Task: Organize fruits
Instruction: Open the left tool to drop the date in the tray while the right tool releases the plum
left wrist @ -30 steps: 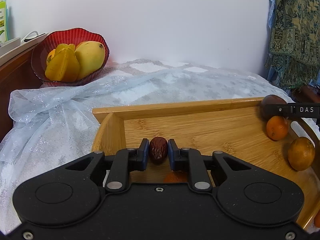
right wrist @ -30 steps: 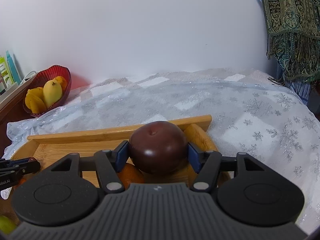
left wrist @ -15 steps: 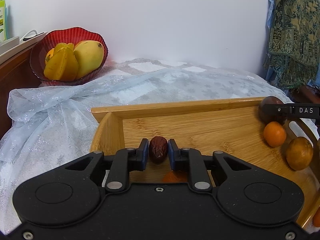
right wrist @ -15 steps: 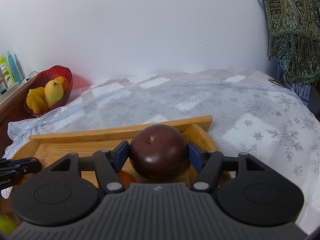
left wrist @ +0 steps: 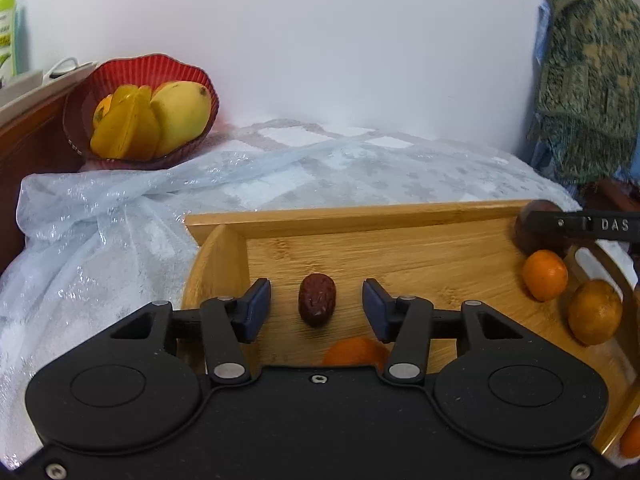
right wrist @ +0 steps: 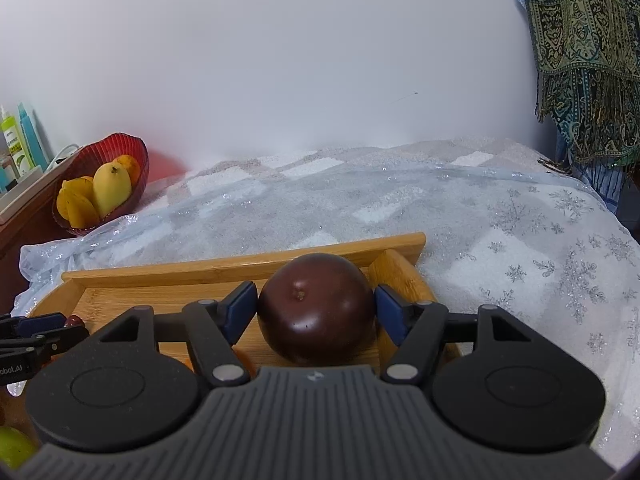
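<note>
A wrinkled dark red date [left wrist: 317, 299] lies on the floor of the wooden tray [left wrist: 360, 220], near its left end. My left gripper [left wrist: 316, 308] is open around the date, its blue pads clear of it on both sides. My right gripper [right wrist: 316, 312] holds a dark purple round fruit [right wrist: 316, 312] low over the tray's right end [right wrist: 248, 268]; the pads sit at its sides, the left one with a slight gap. That fruit also shows in the left wrist view [left wrist: 534, 232]. Two oranges [left wrist: 545, 274] [left wrist: 595, 311] lie at the tray's right.
A red bowl [left wrist: 140, 76] with a mango and yellow fruit stands at the back left on a wooden ledge. A glittery white cloth [right wrist: 460, 216] covers the surface. A patterned scarf [right wrist: 580, 60] hangs at the right. Another orange [left wrist: 354, 354] lies under my left gripper. Bottles [right wrist: 16, 140] stand at the far left.
My left gripper has opened and let go of the date, which now lies on the tray. My right gripper has lowered the purple fruit toward the tray and its pads have loosened.
</note>
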`<state>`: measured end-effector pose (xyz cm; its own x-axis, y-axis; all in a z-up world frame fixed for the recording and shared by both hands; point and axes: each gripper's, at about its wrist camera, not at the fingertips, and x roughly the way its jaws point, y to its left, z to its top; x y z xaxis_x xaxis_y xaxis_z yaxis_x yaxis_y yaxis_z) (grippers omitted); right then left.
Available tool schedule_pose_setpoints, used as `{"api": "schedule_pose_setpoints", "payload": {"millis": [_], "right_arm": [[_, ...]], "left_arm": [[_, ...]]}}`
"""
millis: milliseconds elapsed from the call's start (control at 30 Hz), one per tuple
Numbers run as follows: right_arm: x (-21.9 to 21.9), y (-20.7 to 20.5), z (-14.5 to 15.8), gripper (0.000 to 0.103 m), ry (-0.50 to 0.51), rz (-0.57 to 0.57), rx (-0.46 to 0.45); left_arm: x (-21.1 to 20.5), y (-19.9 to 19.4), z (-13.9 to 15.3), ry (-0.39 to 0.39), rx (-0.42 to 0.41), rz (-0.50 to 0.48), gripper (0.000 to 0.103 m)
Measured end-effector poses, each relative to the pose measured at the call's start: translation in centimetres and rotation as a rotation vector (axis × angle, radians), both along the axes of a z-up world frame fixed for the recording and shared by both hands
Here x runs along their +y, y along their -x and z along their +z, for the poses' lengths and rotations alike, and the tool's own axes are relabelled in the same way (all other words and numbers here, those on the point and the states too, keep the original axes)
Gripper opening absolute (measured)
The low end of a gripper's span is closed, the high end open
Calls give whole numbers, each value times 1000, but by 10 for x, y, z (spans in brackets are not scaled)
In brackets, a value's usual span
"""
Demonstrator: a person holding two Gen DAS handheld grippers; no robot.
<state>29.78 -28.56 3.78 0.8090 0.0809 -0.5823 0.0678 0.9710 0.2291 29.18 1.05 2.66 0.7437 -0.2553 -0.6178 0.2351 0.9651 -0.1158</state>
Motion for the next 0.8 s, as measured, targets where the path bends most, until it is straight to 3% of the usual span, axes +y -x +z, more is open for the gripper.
{"api": "schedule_pose_setpoints", "payload": {"millis": [333, 600, 800], "right_arm": [[2, 7, 8, 84, 4, 1, -30], [11, 14, 15, 91, 38, 19, -61], [13, 21, 20, 99, 55, 7, -96]], "left_arm": [[1, 2, 2, -2, -5, 7, 58], [-3, 11, 6, 1, -39, -2, 82], [-2, 16, 12, 5, -62, 1, 88]]}}
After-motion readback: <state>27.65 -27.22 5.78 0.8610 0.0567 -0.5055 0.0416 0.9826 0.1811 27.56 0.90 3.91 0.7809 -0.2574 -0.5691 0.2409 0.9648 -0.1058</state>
